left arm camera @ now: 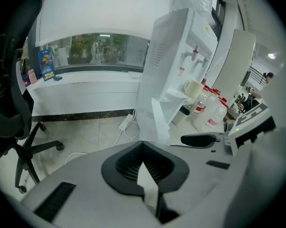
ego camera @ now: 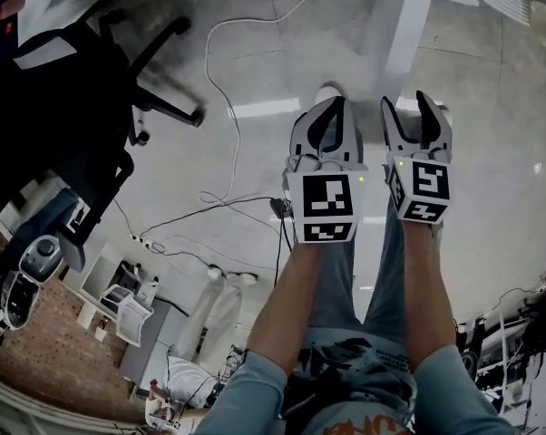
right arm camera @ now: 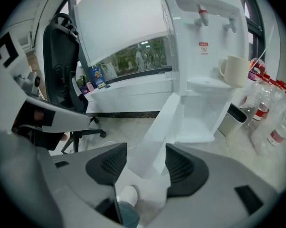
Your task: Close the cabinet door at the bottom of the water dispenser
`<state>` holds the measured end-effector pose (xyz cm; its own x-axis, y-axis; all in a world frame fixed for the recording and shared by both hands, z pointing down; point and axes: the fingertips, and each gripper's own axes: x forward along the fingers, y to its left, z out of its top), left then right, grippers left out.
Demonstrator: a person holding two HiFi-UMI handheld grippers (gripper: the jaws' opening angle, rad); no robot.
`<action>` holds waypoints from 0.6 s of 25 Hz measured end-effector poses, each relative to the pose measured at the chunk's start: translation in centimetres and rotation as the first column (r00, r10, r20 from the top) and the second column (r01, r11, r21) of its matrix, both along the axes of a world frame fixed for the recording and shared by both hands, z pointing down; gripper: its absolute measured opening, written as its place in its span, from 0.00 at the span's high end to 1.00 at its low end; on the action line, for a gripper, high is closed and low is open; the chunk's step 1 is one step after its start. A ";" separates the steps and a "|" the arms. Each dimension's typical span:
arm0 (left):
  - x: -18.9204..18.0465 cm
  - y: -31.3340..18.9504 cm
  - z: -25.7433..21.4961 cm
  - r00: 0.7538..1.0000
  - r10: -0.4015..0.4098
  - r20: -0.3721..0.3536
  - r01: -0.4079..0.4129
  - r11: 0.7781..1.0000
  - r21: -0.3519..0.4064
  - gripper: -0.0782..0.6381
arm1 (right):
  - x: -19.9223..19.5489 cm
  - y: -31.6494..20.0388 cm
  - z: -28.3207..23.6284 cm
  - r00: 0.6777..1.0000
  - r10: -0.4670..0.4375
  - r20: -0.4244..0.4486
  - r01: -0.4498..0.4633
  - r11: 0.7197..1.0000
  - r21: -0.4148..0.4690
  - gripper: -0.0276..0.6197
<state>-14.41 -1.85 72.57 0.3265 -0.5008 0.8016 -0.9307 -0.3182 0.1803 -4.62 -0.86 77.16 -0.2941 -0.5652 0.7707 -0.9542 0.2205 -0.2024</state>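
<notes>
We hold 2 grippers out ahead, tilted down over the floor (ego camera: 491, 89). Our left gripper (ego camera: 330, 107) has its jaws closed together with nothing between them. Our right gripper (ego camera: 405, 105) has its jaws wide apart; the pads press on nothing, and the door (right arm camera: 157, 127) shows through the gap, farther off. The dispenser (right arm camera: 204, 46) stands ahead of us. The door at its bottom hangs swung out toward us, leaving the cabinet (right arm camera: 202, 120) behind it open. 1 mug (right arm camera: 234, 70) sits on the drip tray. Bottles (right arm camera: 269, 122) stand to the dispenser's right, a chair (right arm camera: 62, 80) to its left.
</notes>
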 end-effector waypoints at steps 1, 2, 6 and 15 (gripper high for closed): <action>-0.1 0.1 0.5 1.000 0.000 0.001 0.000 1.000 -0.011 0.88 | 0.0 0.0 0.6 1.000 0.003 -0.009 -0.003 1.000 -0.011 0.58; -0.2 0.0 1.0 1.000 -0.006 0.001 0.006 1.000 -0.021 0.88 | 0.0 0.0 1.2 1.000 0.003 -0.012 -0.004 1.000 -0.022 0.58; -1.1 0.1 2.5 1.000 -0.020 0.022 0.021 0.999 -0.050 0.88 | -1.3 0.1 2.7 1.000 0.013 -0.003 -0.013 0.999 -0.053 0.57; -0.7 0.0 3.3 0.998 0.028 0.056 -0.024 0.997 -0.073 0.88 | -1.8 0.5 4.9 0.998 0.061 -0.012 -0.062 0.991 -0.114 0.57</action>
<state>-15.14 -1.83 75.86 0.2917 -0.4331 0.8529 -0.9316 -0.3308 0.1507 -6.38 -0.34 82.04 -0.2549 -0.4898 0.8337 -0.9669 0.1369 -0.2152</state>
